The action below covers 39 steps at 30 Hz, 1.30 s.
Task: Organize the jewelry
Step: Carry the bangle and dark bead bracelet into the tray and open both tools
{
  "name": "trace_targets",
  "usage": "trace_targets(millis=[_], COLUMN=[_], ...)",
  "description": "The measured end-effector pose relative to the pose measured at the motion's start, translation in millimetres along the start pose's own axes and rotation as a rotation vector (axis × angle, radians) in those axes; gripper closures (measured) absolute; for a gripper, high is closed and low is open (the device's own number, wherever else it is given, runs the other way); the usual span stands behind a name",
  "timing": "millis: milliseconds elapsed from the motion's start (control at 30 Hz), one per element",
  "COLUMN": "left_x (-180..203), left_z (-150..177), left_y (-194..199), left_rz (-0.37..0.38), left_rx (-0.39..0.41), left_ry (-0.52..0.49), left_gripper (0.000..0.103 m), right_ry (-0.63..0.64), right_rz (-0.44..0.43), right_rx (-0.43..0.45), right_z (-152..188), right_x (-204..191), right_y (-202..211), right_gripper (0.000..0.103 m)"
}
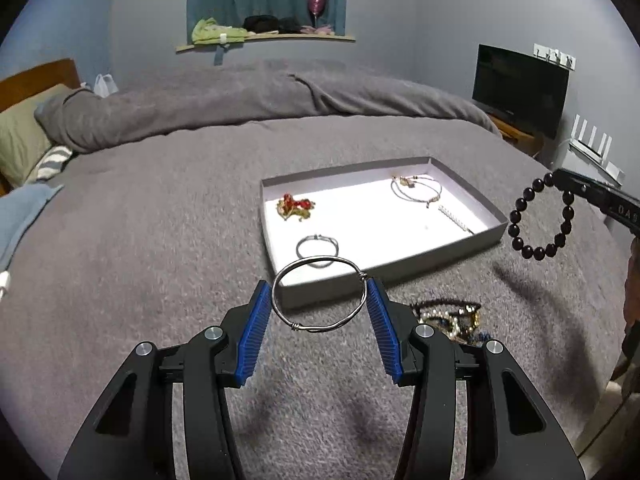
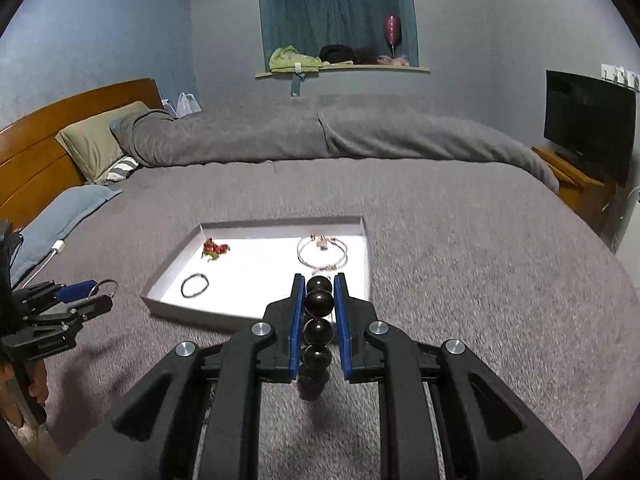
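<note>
My left gripper is shut on a silver wire bangle, held above the grey blanket just in front of the grey tray. My right gripper is shut on a dark beaded bracelet, which hangs from its fingers; it also shows in the left wrist view to the right of the tray. The tray holds a red and gold piece, a small silver bangle, a thin wire bracelet and a pearl strip.
A pile of mixed jewelry lies on the blanket, in front of the tray and right of my left gripper. The bed's folded duvet runs behind the tray. A TV stands at the right. Pillows lie at the left.
</note>
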<state>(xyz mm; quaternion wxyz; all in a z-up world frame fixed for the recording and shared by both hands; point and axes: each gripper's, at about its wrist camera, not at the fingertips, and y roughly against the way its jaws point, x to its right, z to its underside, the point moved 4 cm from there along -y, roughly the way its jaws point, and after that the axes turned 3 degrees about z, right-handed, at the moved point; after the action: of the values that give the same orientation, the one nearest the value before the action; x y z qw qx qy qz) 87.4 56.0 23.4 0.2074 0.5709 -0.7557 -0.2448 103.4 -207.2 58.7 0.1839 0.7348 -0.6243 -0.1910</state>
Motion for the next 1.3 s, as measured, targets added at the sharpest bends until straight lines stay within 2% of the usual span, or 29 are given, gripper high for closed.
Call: trace_targets(millis=[400, 600, 767, 900, 1067, 1167, 1300], left_x=[-5, -2, 1, 0, -10, -14, -17], left_z=[-14, -28, -37, -46, -59, -60, -61], left_y=[-13, -32, -64, -93, -130, -147, -162], left_rz=[-0.009, 0.004, 0.045, 0.021, 0.050, 0.028, -0.012], left_rx=[0.006, -0.008, -0.063, -0.108, -0.173, -0.206, -0.228], left_ry=[-0.031, -0.058, -0.055, -0.075, -0.014, -0.016, -0.029], left_gripper=[0.052, 0.052, 0.052, 0.052, 0.052, 0.052, 0.052], right_ry=[0.024, 0.022, 0.004, -0.011, -0.018, -0.042, -0.061], right_rz=[-0.027, -0.042, -0.064, -0.086, -0.132, -0.149, -0.126], right_rx=[0.014, 0.010, -0.019, -0.040, -0.067, -0.102, -0.143], right_z=[-20, -29, -32, -33, -31, -25, -17], right_x=[-18, -24, -27, -31, -40, -39, -30], right_y=[-28, -47, -70, -87, -104, -116, -129], right_gripper=[0.089, 0.089, 0.088, 0.088, 0.089, 0.088, 0.089])
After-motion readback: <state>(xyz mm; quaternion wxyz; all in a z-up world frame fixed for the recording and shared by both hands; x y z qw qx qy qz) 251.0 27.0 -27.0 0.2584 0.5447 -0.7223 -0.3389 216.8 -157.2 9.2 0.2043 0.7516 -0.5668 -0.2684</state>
